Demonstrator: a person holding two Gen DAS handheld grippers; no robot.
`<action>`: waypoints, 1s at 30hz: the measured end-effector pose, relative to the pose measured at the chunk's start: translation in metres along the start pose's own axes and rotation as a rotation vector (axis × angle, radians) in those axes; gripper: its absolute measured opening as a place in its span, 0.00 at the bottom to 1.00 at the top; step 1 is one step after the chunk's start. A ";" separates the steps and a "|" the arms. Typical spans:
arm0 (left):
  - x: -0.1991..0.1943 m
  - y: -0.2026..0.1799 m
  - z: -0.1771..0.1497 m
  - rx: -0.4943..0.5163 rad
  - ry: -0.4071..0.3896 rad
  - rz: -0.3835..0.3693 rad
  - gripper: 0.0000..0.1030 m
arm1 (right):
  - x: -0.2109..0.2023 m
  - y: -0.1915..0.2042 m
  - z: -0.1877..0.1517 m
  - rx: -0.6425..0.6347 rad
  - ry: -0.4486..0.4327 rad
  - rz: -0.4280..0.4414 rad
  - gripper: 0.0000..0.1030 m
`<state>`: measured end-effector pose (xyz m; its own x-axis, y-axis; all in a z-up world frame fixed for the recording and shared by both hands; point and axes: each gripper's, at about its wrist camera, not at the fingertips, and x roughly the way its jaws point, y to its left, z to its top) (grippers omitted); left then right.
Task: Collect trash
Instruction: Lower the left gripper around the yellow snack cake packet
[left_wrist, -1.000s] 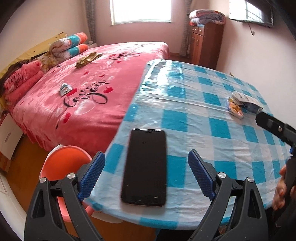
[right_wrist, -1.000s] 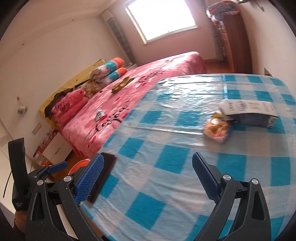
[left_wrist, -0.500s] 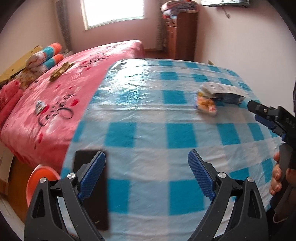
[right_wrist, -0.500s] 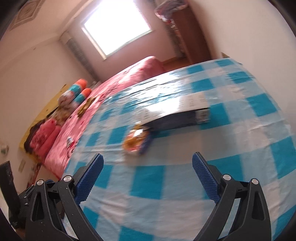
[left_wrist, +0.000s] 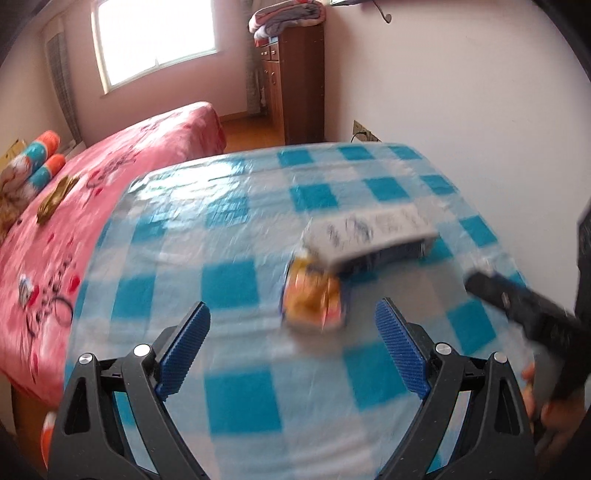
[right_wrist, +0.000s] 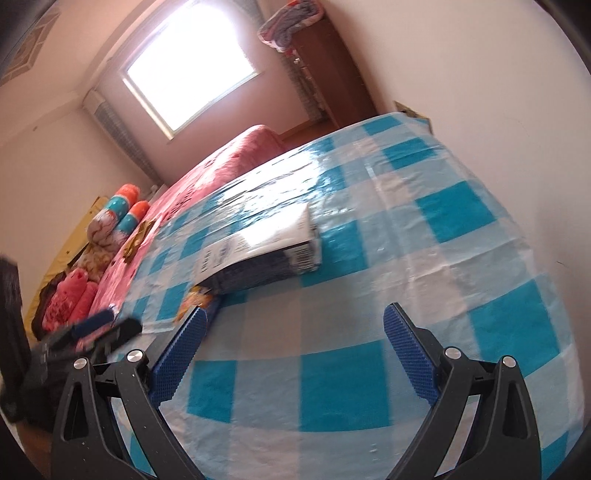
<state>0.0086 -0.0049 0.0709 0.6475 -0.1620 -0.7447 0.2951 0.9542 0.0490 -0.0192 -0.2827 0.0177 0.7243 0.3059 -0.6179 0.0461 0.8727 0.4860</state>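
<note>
— What sort of place is this?
— A bedroom in a home. At nine o'clock there's a bed (left_wrist: 110, 177) under a pink blanket with hearts and writing on it, and rolled pillows (left_wrist: 40, 162) at its head.
— Anything else?
— A window (left_wrist: 155, 40) at eleven o'clock, a wooden cabinet (left_wrist: 295, 85) at twelve with folded blankets (left_wrist: 288, 16) piled on top, and a wall socket (left_wrist: 364, 131) at one o'clock.
— And in the middle?
— A counter (left_wrist: 236, 280) covered with a blue-and-white checked plastic cloth, close beside the bed.
</note>
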 end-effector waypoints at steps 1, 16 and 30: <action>0.006 -0.002 0.009 0.000 -0.003 -0.005 0.89 | -0.001 -0.004 0.001 0.006 -0.006 -0.007 0.93; 0.121 0.012 0.069 -0.131 0.172 0.145 0.89 | -0.009 -0.021 0.010 0.021 -0.035 -0.018 0.93; 0.063 -0.057 0.011 0.084 0.192 -0.009 0.89 | -0.009 -0.034 0.012 0.069 -0.030 -0.016 0.93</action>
<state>0.0399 -0.0723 0.0289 0.5011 -0.1117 -0.8582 0.3627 0.9274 0.0911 -0.0186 -0.3194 0.0143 0.7433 0.2796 -0.6078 0.1045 0.8488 0.5183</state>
